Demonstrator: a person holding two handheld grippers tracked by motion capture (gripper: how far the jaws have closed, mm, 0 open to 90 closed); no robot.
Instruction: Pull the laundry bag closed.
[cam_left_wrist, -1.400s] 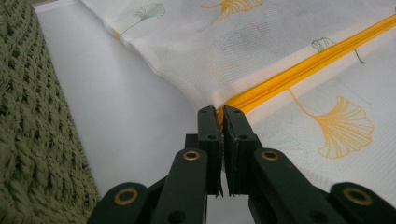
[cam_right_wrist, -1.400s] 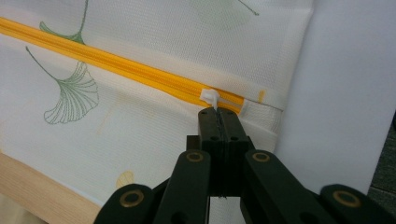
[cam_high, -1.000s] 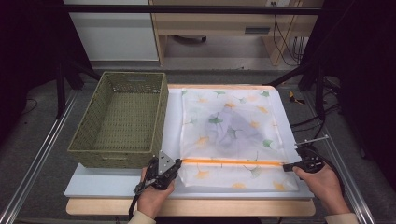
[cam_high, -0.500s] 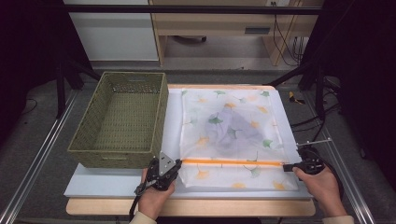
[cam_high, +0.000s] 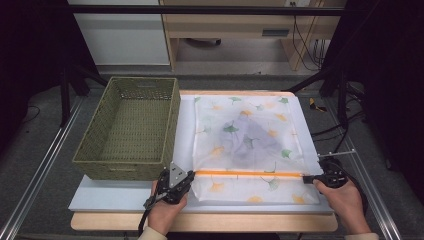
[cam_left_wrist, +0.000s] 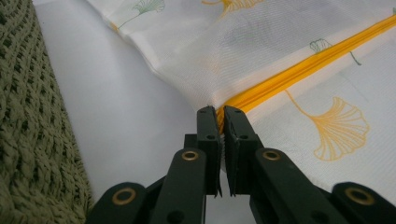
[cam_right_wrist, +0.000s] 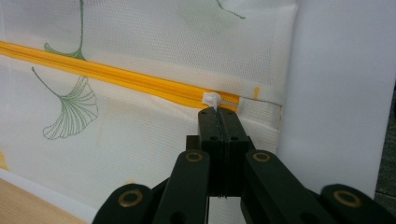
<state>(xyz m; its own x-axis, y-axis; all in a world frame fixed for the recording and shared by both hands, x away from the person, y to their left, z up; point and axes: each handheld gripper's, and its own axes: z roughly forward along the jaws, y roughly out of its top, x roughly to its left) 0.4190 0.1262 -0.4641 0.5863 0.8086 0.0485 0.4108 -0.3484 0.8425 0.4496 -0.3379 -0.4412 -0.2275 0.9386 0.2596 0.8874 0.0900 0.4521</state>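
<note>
high view: a white mesh laundry bag (cam_high: 250, 145) printed with ginkgo leaves lies flat on a white board (cam_high: 125, 192) on the bench, filling the board's right part. a dark garment (cam_high: 255, 140) shows through the mesh near the middle. a yellow zip (cam_high: 247, 174) runs across the bag close to the near edge. a green woven basket (cam_high: 127, 127) stands on the left part of the bench, its right wall just beside the bag's left edge. the left gripper (cam_high: 175, 182) sits at the zip's left end, near the basket's near right corner; the right gripper (cam_high: 327, 176) sits at the zip's right end, near the board's right edge. a hand holds each.

left gripper view: the left gripper (cam_left_wrist: 218, 112) has its jaws drawn narrow, a thin slit between them, pinching the bag's fabric at the left end of the zip (cam_left_wrist: 303, 70). the basket (cam_left_wrist: 28, 121) rises along the left.

right gripper view: the right gripper (cam_right_wrist: 218, 112) has its jaws pressed fully together, nipping the white zip pull (cam_right_wrist: 212, 99) at the right end of the zip (cam_right_wrist: 116, 74), close to the bag's right edge.
</note>
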